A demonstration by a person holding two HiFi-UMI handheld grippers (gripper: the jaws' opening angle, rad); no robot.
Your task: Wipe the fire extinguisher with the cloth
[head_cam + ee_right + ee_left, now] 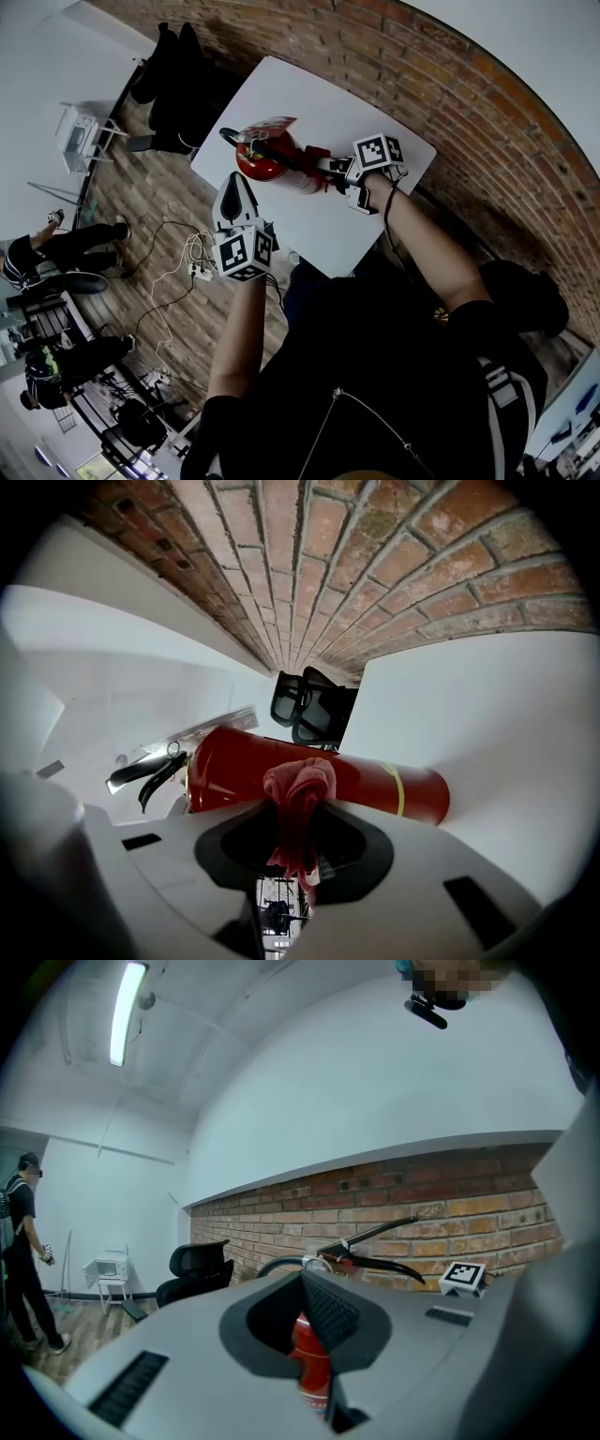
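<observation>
Since the extinguisher (267, 161) is laid on its side on the worktop (323, 230), rolling is judged likely: heavy, rigid, slick. The soft cloth (298, 787) is pinched in the right gripper (323, 167) against the cylinder. The left gripper (236, 187) is held closed and empty, nearby.

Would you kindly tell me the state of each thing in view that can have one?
fire extinguisher: lying on its side on the table
cloth: bunched, pressed against the extinguisher's red body
right tongs: shut on the cloth
left tongs: shut, holding nothing
</observation>
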